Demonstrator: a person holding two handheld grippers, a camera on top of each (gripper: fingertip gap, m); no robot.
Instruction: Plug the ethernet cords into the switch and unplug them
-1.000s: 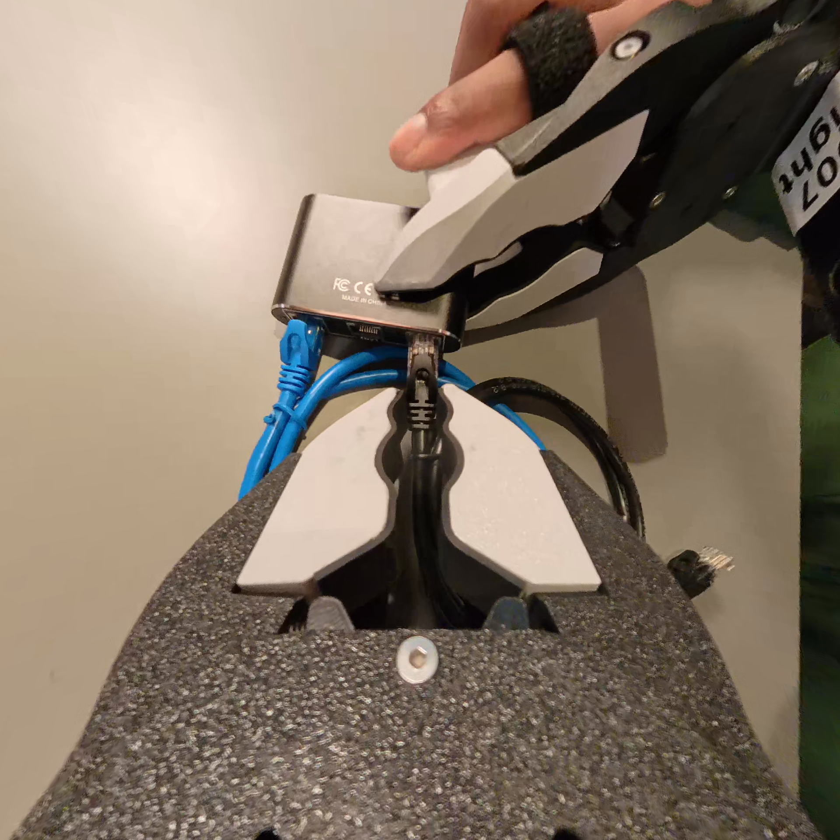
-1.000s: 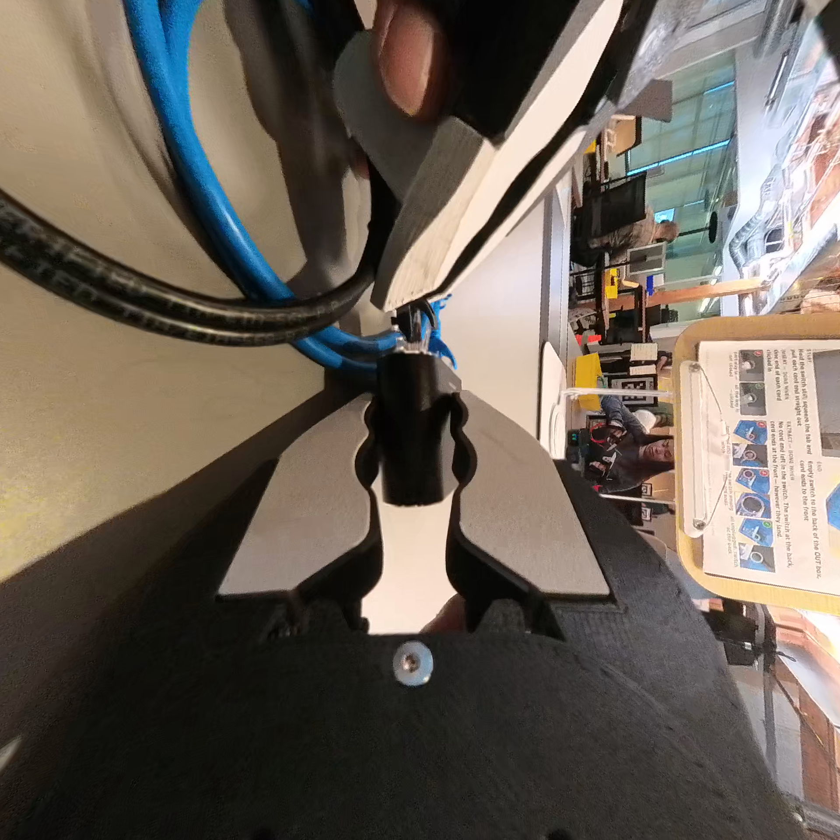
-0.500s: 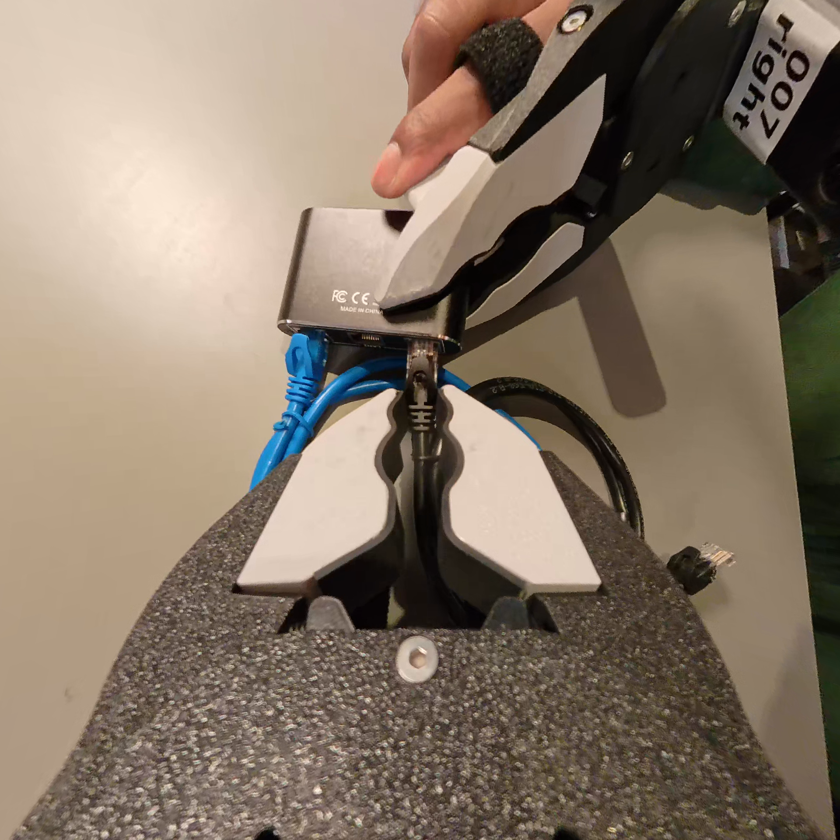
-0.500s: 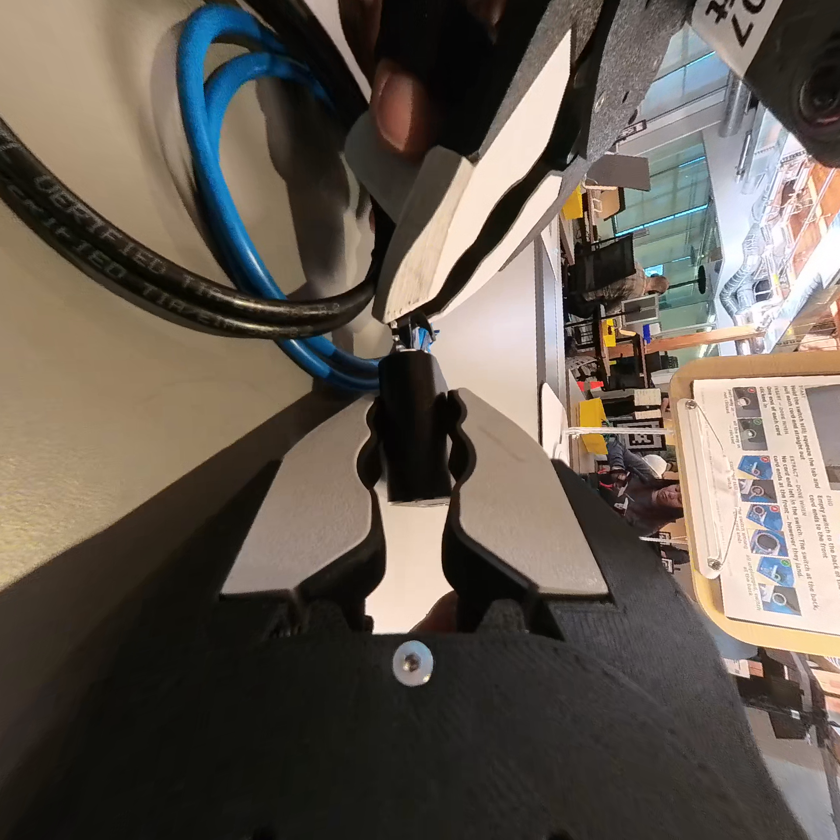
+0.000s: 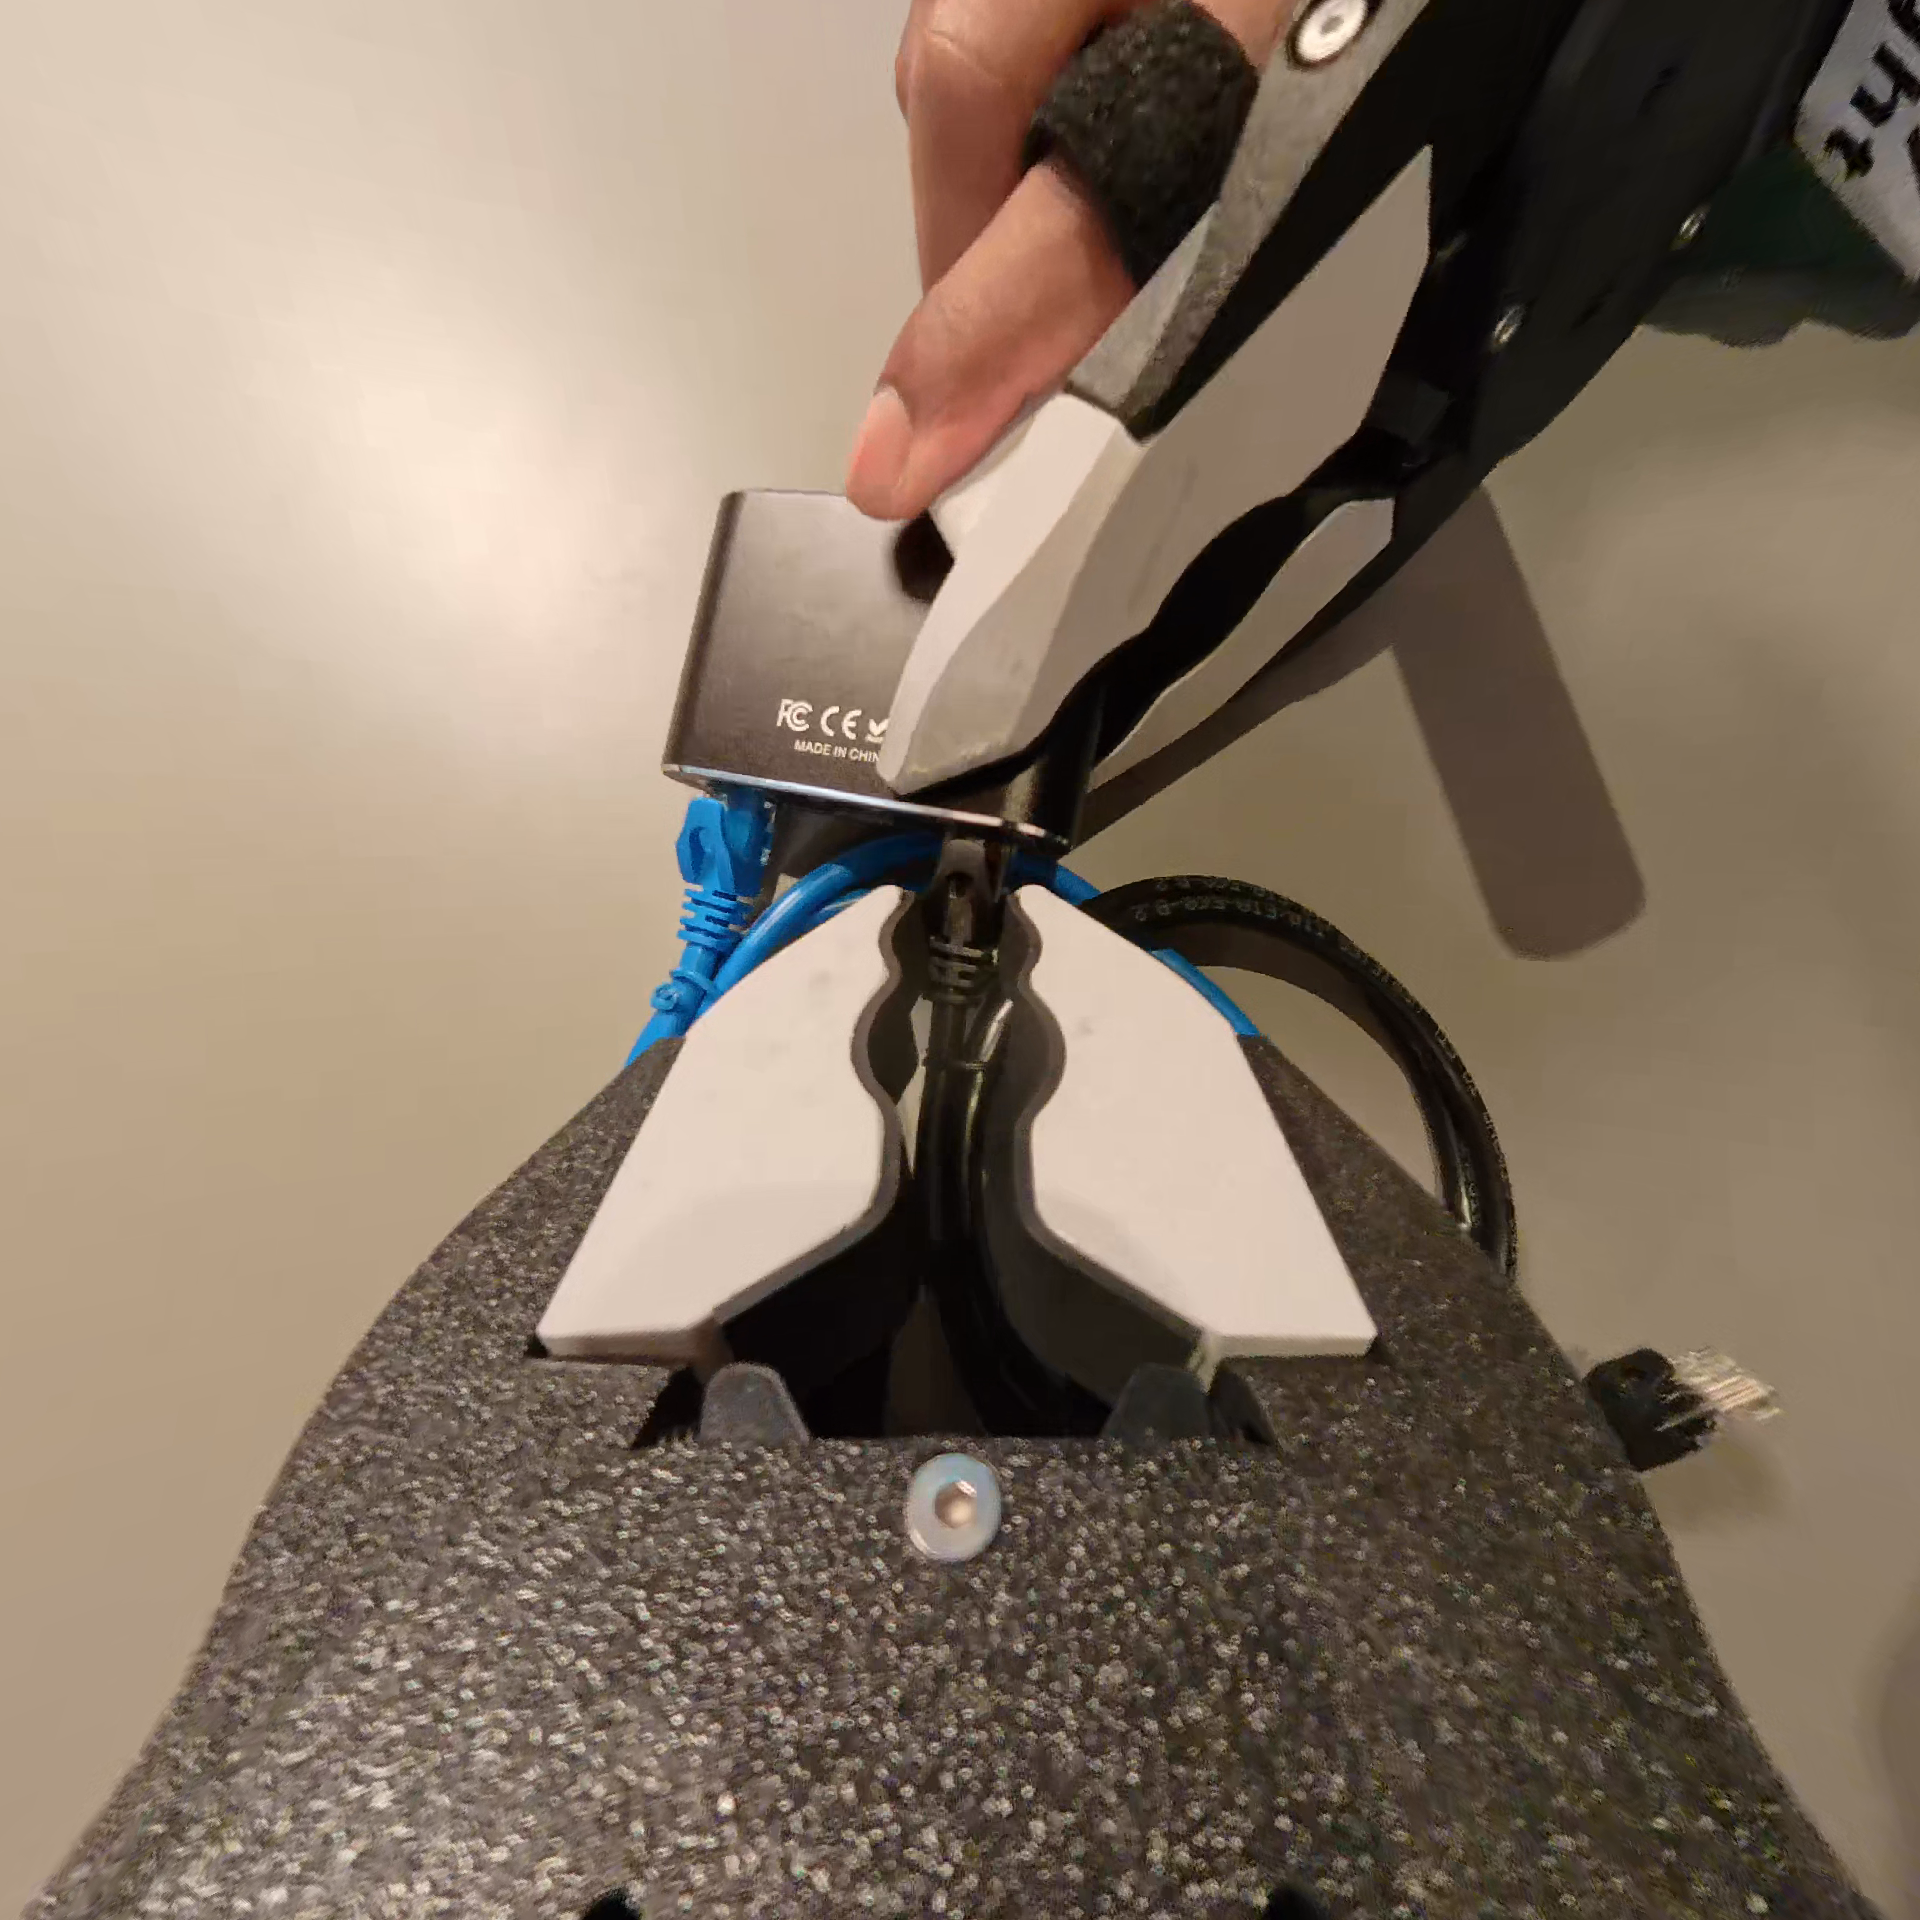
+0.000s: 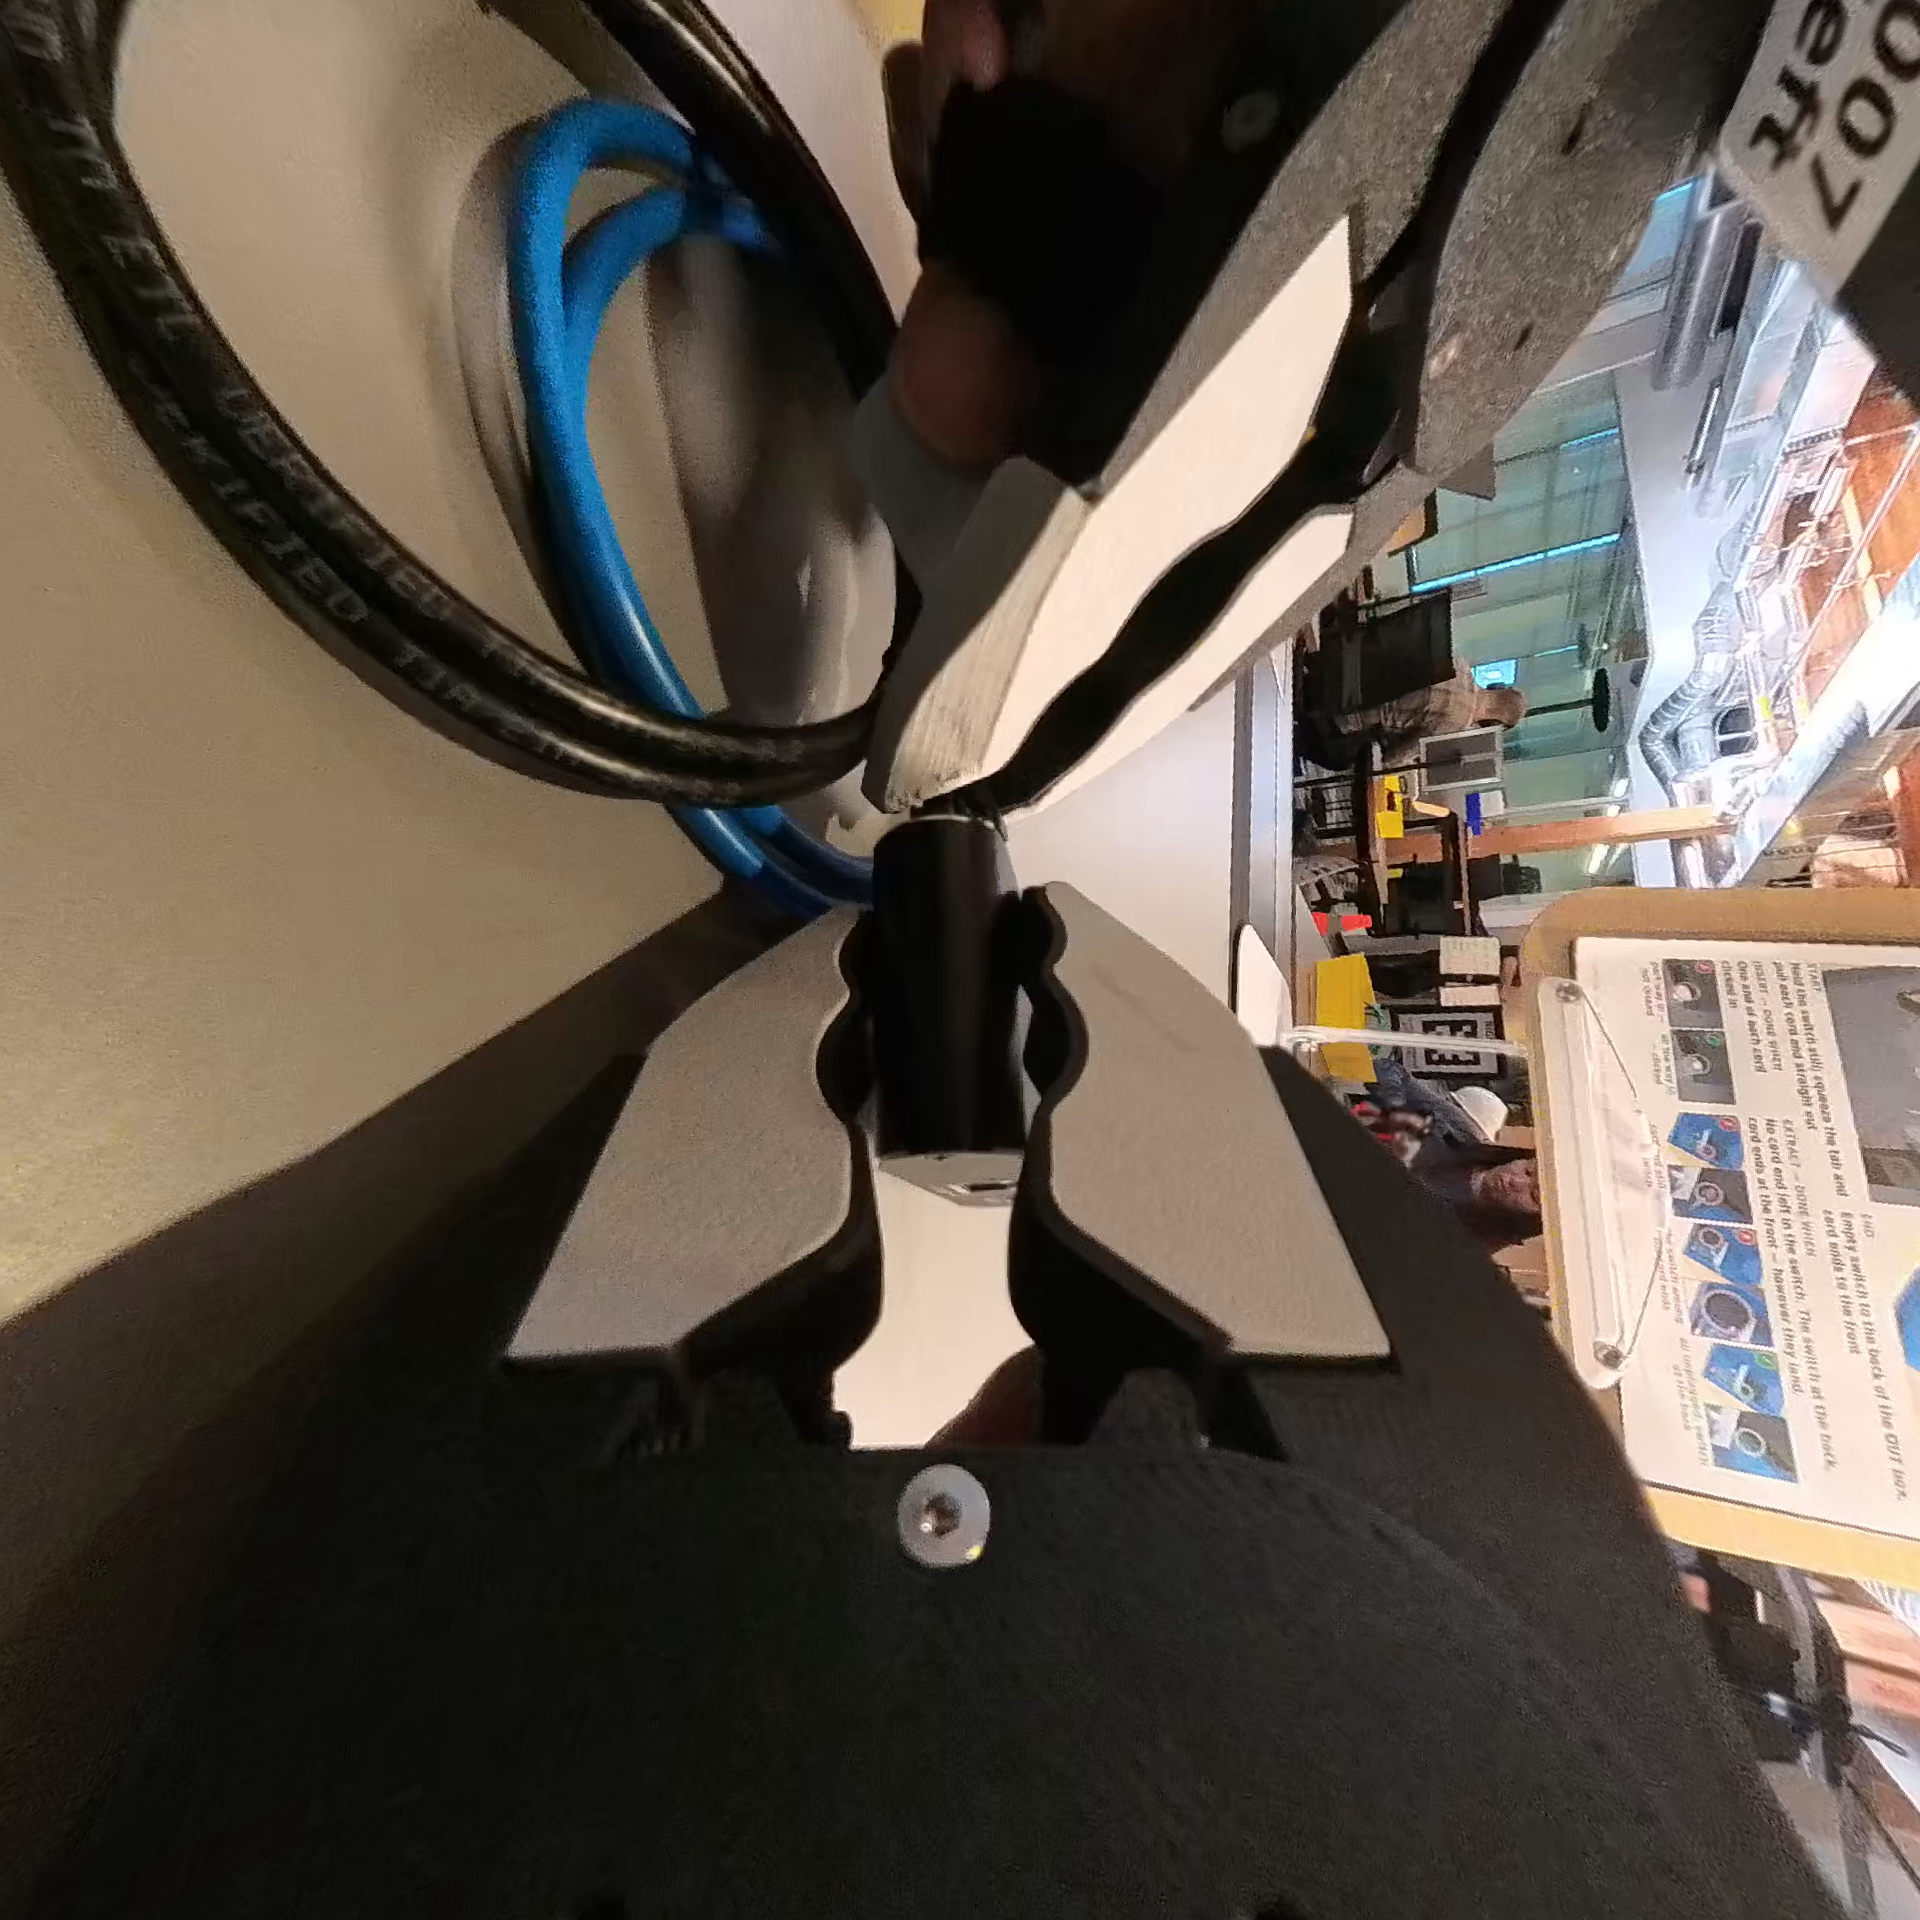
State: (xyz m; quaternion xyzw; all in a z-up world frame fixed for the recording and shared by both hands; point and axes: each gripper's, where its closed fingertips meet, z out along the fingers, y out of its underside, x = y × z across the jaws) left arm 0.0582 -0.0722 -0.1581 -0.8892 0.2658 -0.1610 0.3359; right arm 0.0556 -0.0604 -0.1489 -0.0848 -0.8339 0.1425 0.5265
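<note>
Surface: plain beige table (image 5: 312,520); in my right wrist view a cluttered workshop shows beyond it, and a clipboard (image 6: 1745,1195) with a sheet
Switch: small black box (image 5: 800,623), lifted off the table, my right gripper (image 6: 945,1049) clamped narrow on it
Black cord: its plug (image 5: 961,914) sits at the right-hand port, my left gripper (image 5: 961,997) closed tight on the boot just behind it
Blue cord: plug (image 5: 717,842) is in the left port, loops hanging below
Loose end: a second black plug (image 5: 1673,1403) lies free on the table, to the right
Step, I judge: seating or pulling the black plug; I cannot tell which
Risk: if I pull without pressing the tab, the latch holds and the switch twists out of my right grip; an off-axis pull could bend the clip; the hanging loops may snag my fingers
</note>
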